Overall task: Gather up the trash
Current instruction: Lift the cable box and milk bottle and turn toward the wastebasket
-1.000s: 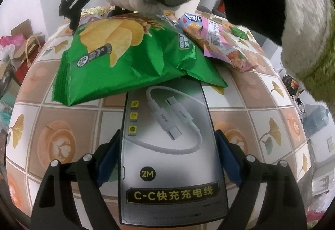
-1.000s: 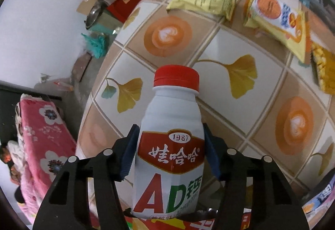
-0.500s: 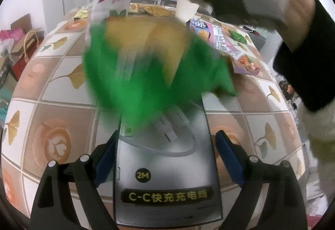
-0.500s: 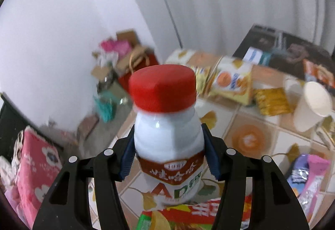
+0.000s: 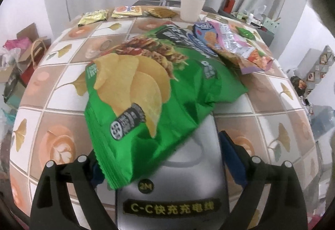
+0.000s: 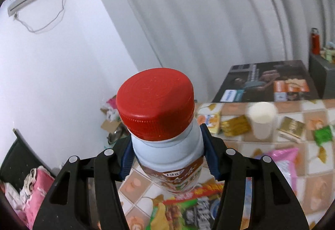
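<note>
My right claw grips the milk bottle (red cap) above the table. My left claw is opening around the cable box, under the chip bag.

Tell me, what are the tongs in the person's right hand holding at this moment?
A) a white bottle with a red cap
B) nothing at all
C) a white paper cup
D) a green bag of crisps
A: in the right wrist view the blue pads of the right tongs press on both sides of the white bottle with a red cap, while the paper cup stands on the table behind.
</note>
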Demonstrator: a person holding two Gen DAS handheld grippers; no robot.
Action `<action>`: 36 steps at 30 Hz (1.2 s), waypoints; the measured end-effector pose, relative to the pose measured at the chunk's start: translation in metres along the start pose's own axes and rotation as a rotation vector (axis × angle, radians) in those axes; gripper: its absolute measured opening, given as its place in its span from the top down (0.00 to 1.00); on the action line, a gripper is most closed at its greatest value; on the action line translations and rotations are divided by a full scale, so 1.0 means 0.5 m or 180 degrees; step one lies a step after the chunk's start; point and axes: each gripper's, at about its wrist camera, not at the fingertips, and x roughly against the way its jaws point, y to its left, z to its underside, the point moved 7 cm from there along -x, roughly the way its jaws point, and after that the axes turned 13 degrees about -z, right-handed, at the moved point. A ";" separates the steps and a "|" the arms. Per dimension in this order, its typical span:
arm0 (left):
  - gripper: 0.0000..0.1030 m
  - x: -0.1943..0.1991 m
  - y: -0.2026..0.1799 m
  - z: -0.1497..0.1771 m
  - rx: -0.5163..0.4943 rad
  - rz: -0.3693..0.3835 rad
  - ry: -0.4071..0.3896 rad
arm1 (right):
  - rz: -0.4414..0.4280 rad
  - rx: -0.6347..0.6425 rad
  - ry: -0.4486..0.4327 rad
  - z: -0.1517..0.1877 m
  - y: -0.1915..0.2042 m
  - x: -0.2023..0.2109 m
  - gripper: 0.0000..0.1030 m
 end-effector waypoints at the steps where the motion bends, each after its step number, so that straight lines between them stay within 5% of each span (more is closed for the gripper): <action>1: 0.12 -0.001 0.002 -0.001 0.0001 -0.0010 -0.0001 | 0.0037 -0.0010 -0.0017 0.005 -0.004 0.019 0.48; 10: 0.22 0.000 0.000 -0.001 -0.0115 -0.0100 -0.0012 | 0.0362 -0.0328 -0.0084 0.101 -0.074 0.164 0.48; 16: 0.22 0.011 -0.005 0.007 -0.0133 0.0047 0.0093 | 0.0579 -0.0506 -0.0050 0.164 -0.105 0.209 0.47; 26: 0.23 0.063 -0.022 0.034 0.0110 0.1041 0.0582 | 0.0760 -0.0672 -0.0110 0.221 -0.120 0.293 0.48; 36: 0.23 0.113 -0.056 0.086 0.0036 0.1519 0.0842 | 0.0903 -0.0848 -0.0211 0.255 -0.153 0.374 0.48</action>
